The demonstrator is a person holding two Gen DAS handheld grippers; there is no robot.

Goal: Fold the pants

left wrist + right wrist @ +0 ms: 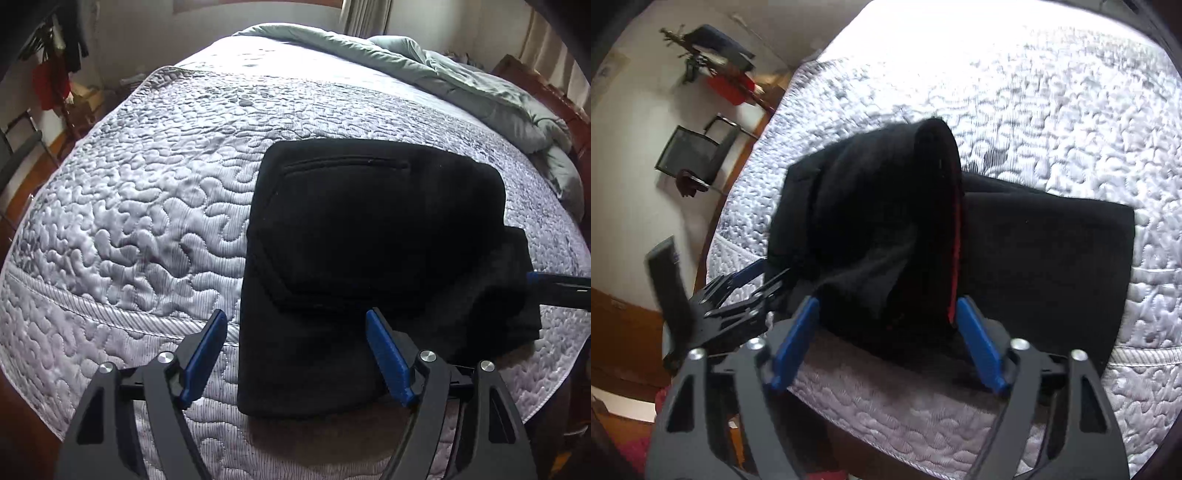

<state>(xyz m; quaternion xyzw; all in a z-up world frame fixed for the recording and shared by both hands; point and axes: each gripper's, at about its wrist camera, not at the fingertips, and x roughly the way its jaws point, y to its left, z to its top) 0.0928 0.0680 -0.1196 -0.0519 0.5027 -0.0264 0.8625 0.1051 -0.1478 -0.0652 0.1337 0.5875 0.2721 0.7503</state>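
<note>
Altogether one folded black pants (pixel 369 266), two open claws, one quilted bed (pixel 147 184).

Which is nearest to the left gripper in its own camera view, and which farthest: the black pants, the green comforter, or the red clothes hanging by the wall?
From the left gripper:
1. Black pants: folded, directly ahead, one edge between the fingers.
2. Green comforter: bunched along the bed's far right side.
3. Red clothes: hanging off the bed, far left.

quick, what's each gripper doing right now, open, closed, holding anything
Left gripper: open, nothing held; the folded black pants lie under it.
Right gripper: open around a raised fold of the pants, pads not pressing.
</note>
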